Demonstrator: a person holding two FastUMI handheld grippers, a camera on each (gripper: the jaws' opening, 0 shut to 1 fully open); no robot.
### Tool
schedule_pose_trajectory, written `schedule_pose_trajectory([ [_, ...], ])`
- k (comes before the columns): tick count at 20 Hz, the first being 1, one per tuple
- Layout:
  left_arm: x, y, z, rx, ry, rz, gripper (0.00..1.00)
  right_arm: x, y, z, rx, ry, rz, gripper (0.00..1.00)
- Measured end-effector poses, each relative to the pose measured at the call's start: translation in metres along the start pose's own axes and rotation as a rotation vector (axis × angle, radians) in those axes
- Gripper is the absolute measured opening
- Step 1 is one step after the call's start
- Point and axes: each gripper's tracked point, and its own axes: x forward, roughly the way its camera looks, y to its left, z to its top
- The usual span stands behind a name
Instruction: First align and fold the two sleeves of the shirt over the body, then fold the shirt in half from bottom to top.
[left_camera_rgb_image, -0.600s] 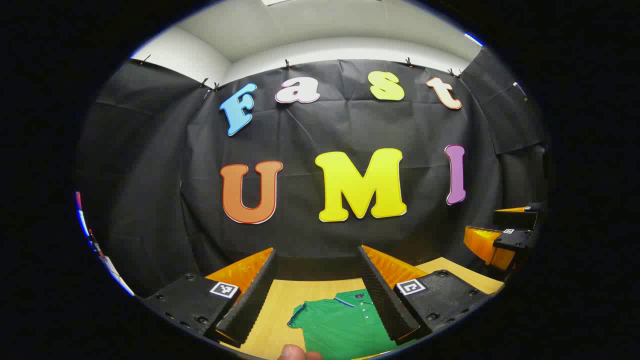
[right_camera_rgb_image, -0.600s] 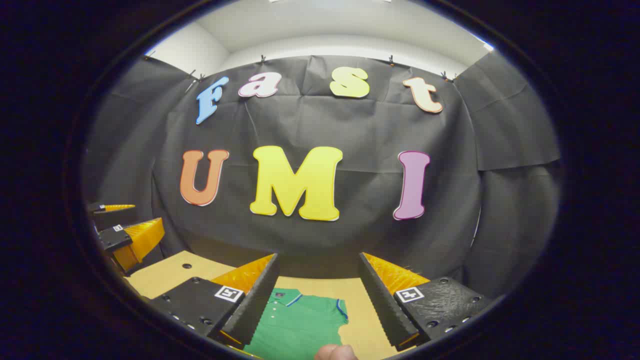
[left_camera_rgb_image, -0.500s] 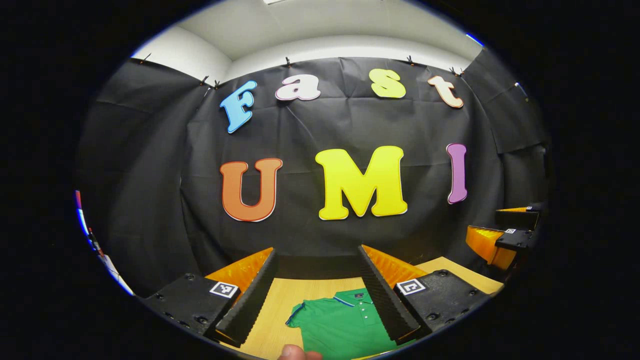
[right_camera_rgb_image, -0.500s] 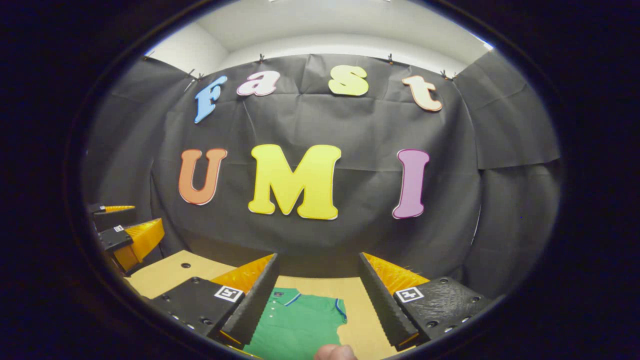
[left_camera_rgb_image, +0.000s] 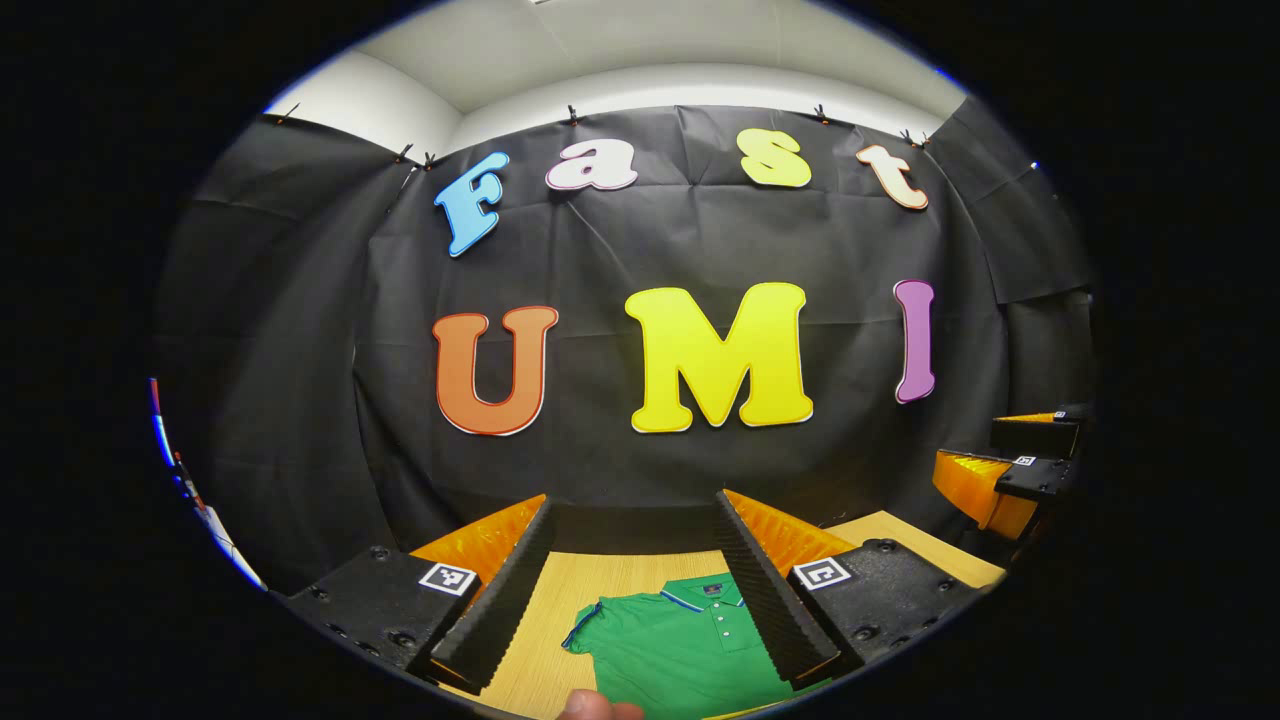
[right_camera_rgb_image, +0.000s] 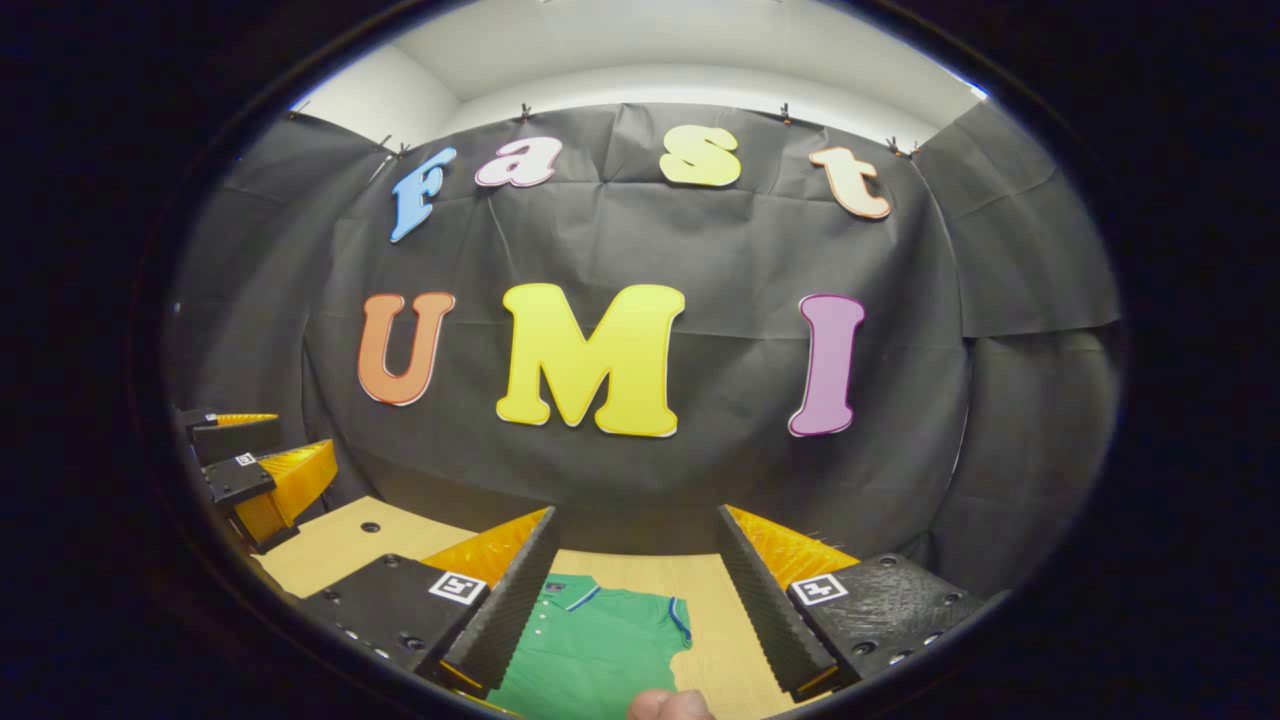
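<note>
Green polo shirt (left_camera_rgb_image: 680, 650) lies flat on the tabletop (left_camera_rgb_image: 560, 610), collar toward the booth wall, both short sleeves spread out from the body. Left claw (left_camera_rgb_image: 635, 580) and right claw (right_camera_rgb_image: 635, 590) hang above the shirt, jaws spread wide, gripping nothing. Risk: pinching two layers, or an uneven sleeve fold, would skew the half-fold.

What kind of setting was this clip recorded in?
Most likely an indoor recording booth: black cloth is clipped up as a backdrop under a white ceiling, and a green polo shirt lies on a wooden table.
</note>
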Motion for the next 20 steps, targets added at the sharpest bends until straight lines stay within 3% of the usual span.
schedule_pose_trajectory([
  [11,0.01,-0.001,-0.015,-0.016,0.031,0.0,0.99,0.019,-0.016,-0.031,-0.041,0.087,-0.024,0.94],
  [20,0.017,0.002,-0.029,0.0,0.057,0.009,0.99,0.077,-0.052,-0.138,-0.08,0.335,0.003,0.95],
])
